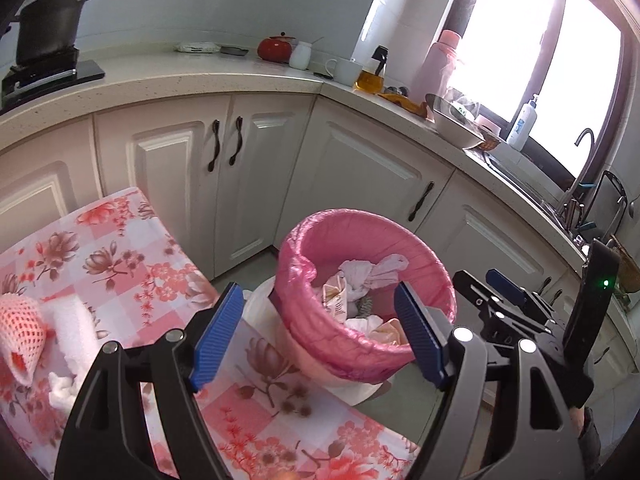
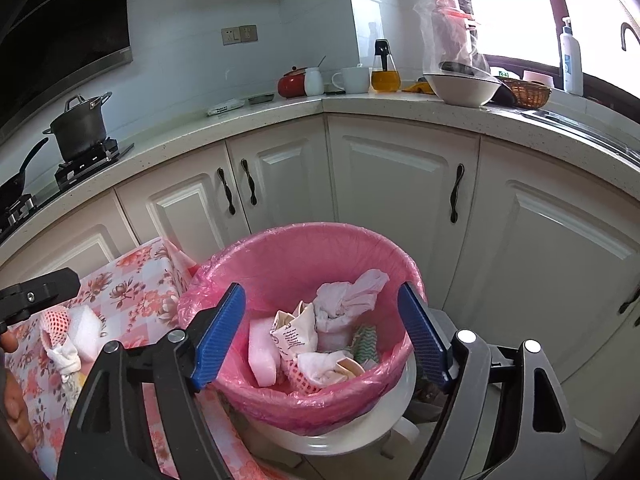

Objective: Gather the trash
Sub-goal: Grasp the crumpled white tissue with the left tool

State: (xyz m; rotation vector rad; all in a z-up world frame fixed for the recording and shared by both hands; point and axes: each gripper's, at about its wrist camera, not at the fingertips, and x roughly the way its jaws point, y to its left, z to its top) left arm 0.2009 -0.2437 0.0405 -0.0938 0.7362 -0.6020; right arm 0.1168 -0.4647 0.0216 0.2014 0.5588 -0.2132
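Both the left tongs point(image 1: 320, 332) and right tongs point(image 2: 324, 336) gape apart, empty. The pink-lined trash bin point(image 2: 280, 256) below holds crumpled waste. Foam netting point(image 1: 20, 324) lies on the floral tabletop point(image 1: 120, 240).

Strong daylight pours through the window point(image 1: 532, 60) at the upper right and blows it out to pure white in both views, washing pale the bottle point(image 2: 571, 60) on the sill. The room is otherwise bright and evenly lit, with soft shadows. Fisheye distortion bends the cabinets point(image 2: 400, 184) into curves, the corners fall dark, and focus stays fairly sharp.
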